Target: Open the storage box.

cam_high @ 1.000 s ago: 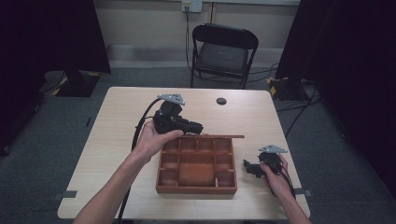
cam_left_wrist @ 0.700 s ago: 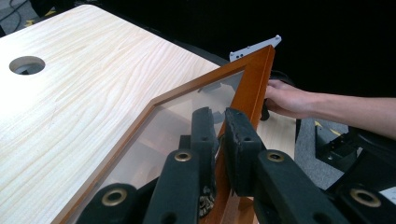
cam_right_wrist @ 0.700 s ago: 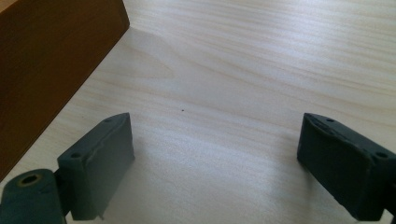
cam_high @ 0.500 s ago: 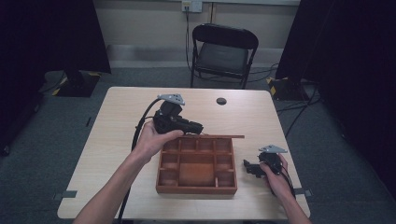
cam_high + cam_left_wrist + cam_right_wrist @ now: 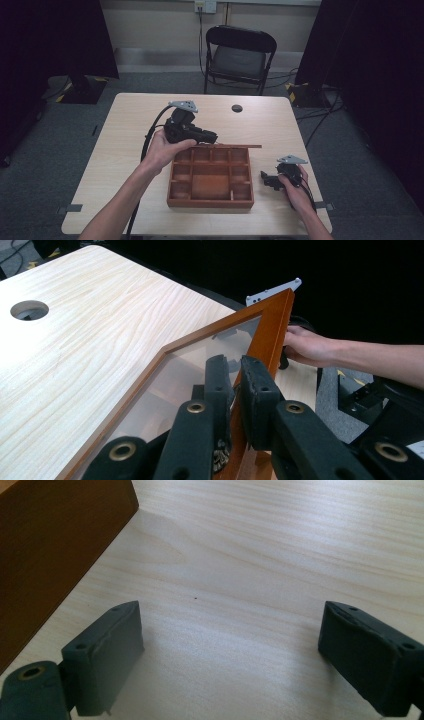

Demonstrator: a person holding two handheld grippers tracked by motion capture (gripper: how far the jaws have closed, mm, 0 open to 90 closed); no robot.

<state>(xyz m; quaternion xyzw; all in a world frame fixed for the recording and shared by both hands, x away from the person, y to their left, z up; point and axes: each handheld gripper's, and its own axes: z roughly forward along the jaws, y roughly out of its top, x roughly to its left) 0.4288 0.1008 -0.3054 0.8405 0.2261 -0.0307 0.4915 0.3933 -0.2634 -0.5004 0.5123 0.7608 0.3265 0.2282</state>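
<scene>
Nothing is shifting between the earlier high views and this one: your forearms, both tools and the box are sitting exactly where they were a second ago, so you are pausing in mid-hold, and I judge that the lid work is neither advancing nor slipping. Your left hand-held gripper [image 5: 212, 137] is clamped on the wooden frame of the glass-panelled lid [image 5: 270, 335], its jaws pinched together on the frame in the left gripper view, and you are holding that lid level over the far edge of the compartmented wooden box [image 5: 211, 175], which is lying near the front middle of the table [image 5: 125, 130]; whether the lid is hinged to the box or free I cannot tell. Your left forearm is reaching diagonally forward from the bottom, wrist bent so the tool is pointing right along the lid. Your right hand-held gripper [image 5: 265, 177] is resting low by the table just beside the box's right side, pointing toward it, jaws standing wide apart with nothing between them, the box wall [image 5: 55, 555] close on its left.
</scene>
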